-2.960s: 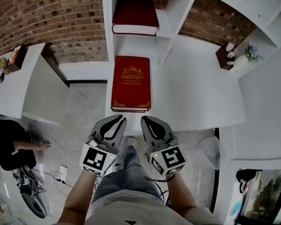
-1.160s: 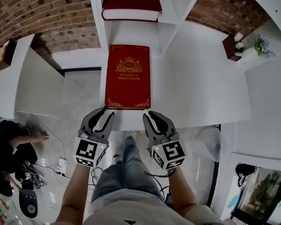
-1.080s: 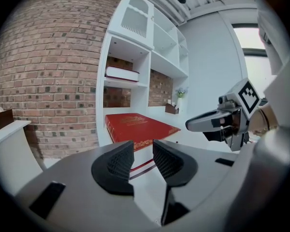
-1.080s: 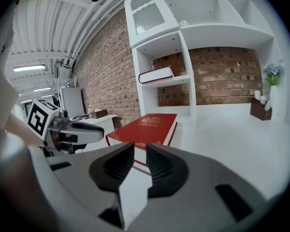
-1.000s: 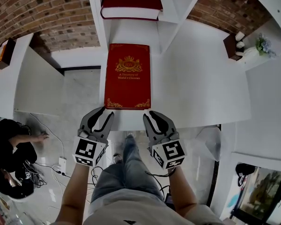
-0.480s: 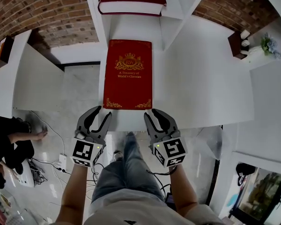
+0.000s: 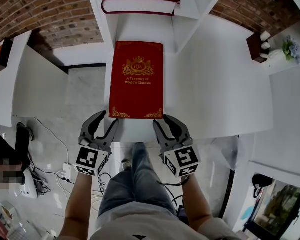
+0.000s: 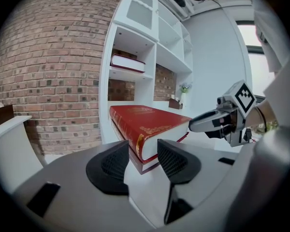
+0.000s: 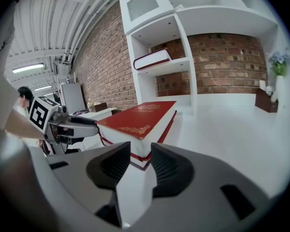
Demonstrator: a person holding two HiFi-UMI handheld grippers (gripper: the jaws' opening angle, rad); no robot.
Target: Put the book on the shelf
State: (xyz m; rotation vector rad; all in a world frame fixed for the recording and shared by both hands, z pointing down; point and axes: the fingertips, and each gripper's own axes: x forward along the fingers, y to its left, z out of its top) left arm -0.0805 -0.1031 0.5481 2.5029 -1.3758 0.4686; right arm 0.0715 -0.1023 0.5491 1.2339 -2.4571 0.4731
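Two open grippers at the near end of the red book (image 7: 136,79), flat on the white tabletop (image 7: 215,84) below the shelf unit (image 7: 184,19): left gripper (image 7: 108,120) off its left corner, right gripper (image 7: 163,122) off its right. Jaws just widened, well apart, clasping nothing; a corner just ahead of each gap.

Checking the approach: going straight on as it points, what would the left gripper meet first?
The left gripper, whose fingers have just been opening with nothing pressed between them, would likely meet the near left corner of the red book; how close it is stays unclear.
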